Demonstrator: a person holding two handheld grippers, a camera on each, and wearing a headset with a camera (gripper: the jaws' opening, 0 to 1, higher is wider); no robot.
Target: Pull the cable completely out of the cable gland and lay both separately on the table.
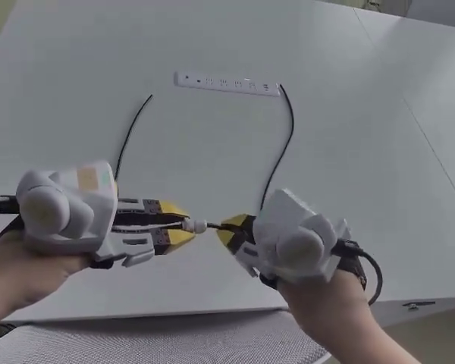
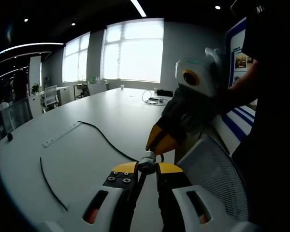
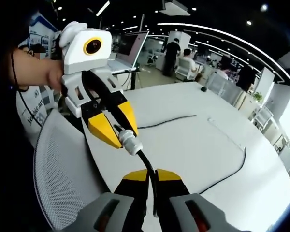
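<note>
Lower centre of the head view: you are clamping the left tool (image 1: 180,225) on the white cable gland (image 1: 196,225), while the right tool (image 1: 229,230) is gripping the black cable (image 1: 289,136) just beside the gland's mouth. The two tools are meeting nose to nose, nearly touching.

The cable is still running through the gland. One length is trailing from behind the left tool toward the upper left of the frame. The other is climbing from the right tool toward the white power strip (image 1: 226,83) at top centre. On this showing the pull is barely beginning, with the whole draw-out and both lay-downs still waiting. Neither piece is lying on its own on the desk (image 1: 349,114) yet.

You are working right above the desk's near edge, with a mesh chair back (image 1: 174,337) sitting just below it at the bottom of the frame, so room toward you is running short. Ahead and to either side, apart from the cable, the desk is lying bare as far as the power strip. That is probably giving the right tool a long sideways run, provided the trailing lengths are not snagging on the strip.
</note>
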